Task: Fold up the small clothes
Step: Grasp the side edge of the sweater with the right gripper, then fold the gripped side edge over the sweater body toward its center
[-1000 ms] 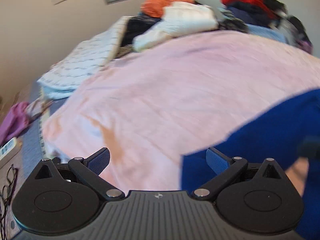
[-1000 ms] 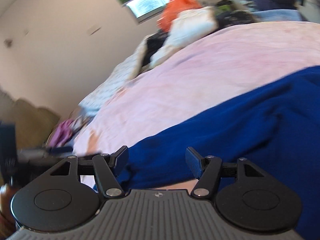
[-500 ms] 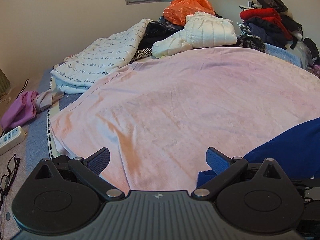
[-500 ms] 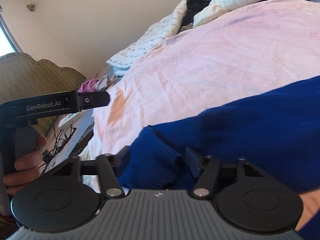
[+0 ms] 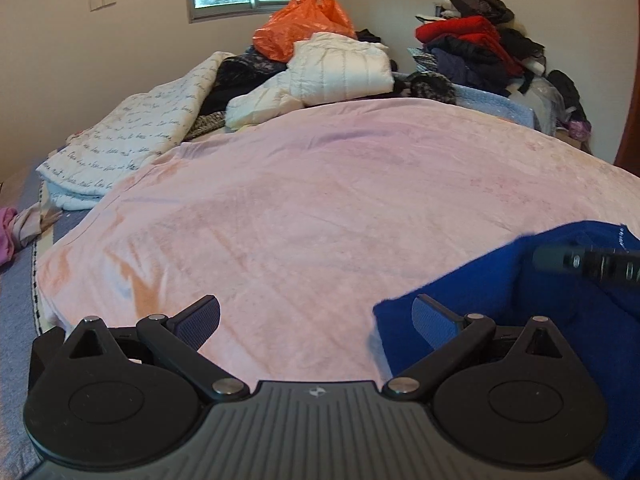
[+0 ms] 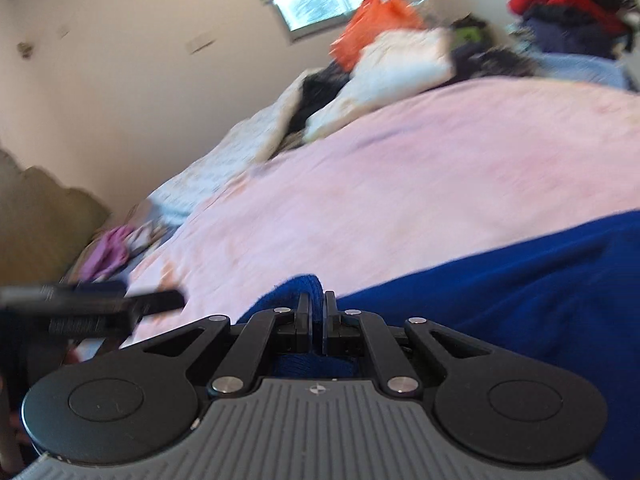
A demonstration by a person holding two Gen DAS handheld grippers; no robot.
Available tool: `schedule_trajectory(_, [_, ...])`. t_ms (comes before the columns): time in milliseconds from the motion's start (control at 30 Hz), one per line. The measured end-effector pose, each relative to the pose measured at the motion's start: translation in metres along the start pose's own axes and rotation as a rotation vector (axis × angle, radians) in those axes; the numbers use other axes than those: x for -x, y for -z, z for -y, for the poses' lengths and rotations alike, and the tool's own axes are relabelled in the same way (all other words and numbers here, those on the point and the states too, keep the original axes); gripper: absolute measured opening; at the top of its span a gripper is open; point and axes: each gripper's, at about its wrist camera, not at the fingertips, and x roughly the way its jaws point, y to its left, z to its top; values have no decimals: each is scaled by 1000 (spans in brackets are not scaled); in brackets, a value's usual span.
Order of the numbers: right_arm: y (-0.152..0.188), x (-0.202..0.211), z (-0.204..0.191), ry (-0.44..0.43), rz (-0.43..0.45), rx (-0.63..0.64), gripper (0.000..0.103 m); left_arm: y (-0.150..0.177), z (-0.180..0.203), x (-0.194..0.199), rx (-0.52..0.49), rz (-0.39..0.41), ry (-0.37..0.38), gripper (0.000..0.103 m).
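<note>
A dark blue knit garment [image 6: 520,280] lies on the pink blanket [image 6: 400,168] at the near right. My right gripper [image 6: 316,312] is shut on a bunched edge of the blue garment, which pokes up between its pads. In the left wrist view the blue garment [image 5: 472,280] fills the lower right, and its left edge reaches just inside the right finger. My left gripper [image 5: 316,312] stands open over the pink blanket [image 5: 300,200], pressing on nothing. The right gripper's finger [image 5: 588,262] shows as a dark bar at the right edge, over the blue cloth.
An orange bag [image 5: 304,24], white padded jackets [image 5: 332,72] and a script-printed quilt [image 5: 132,140] lie at the bed's far side. Red and dark clothes [image 5: 476,48] are heaped at the back right. A purple cloth [image 6: 110,252] lies off the left edge. The left gripper [image 6: 92,304] crosses the right view's left.
My right gripper's jaws have closed from wide open onto the blue garment's edge and it has lifted. The left gripper has shifted, so the blue cloth sits lower right in its view.
</note>
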Motion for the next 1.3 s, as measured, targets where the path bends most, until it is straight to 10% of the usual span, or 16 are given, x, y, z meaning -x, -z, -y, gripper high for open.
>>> schedule_trajectory(500, [-5, 133, 119, 398, 211, -85, 7, 19, 113, -16, -266, -39, 149, 103])
schedule_trajectory(1300, [83, 263, 229, 644, 286, -432, 17, 26, 202, -20, -376, -98, 299, 103])
